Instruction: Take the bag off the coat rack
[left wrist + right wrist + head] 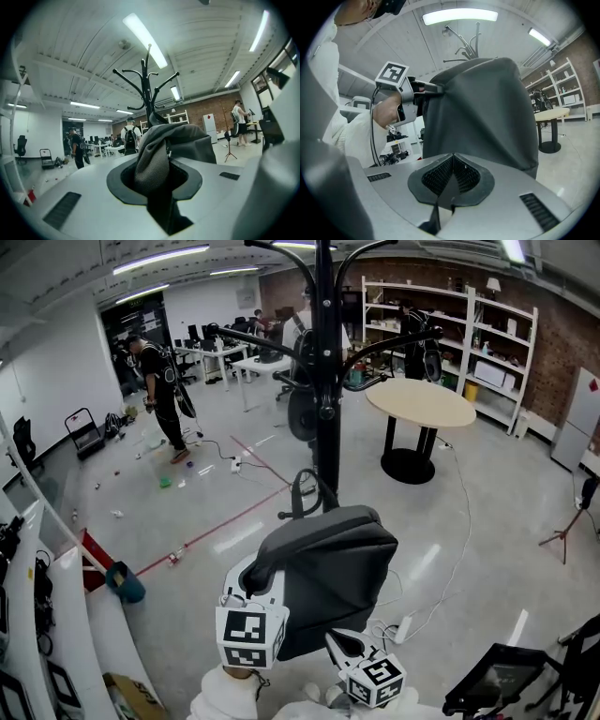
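Observation:
A grey backpack [328,568] hangs in front of the black coat rack [325,409], below its hooks and touching none of them. Its top loop [305,493] stands free beside the pole. My left gripper [257,576] is shut on the backpack's mesh shoulder strap [152,168], with the bag body [187,143] just beyond and the coat rack [147,89] behind it. My right gripper [339,643] sits under the bag's lower edge, jaws shut with nothing between them [452,176]. The right gripper view shows the backpack [483,117] close ahead and the left gripper [410,96] at its side.
A round table [422,401] stands right of the rack, with shelves [487,324] along the brick wall. A person [159,390] stands far left. Cables and a power strip [403,626] lie on the floor near my feet. A tripod [562,532] is at the right.

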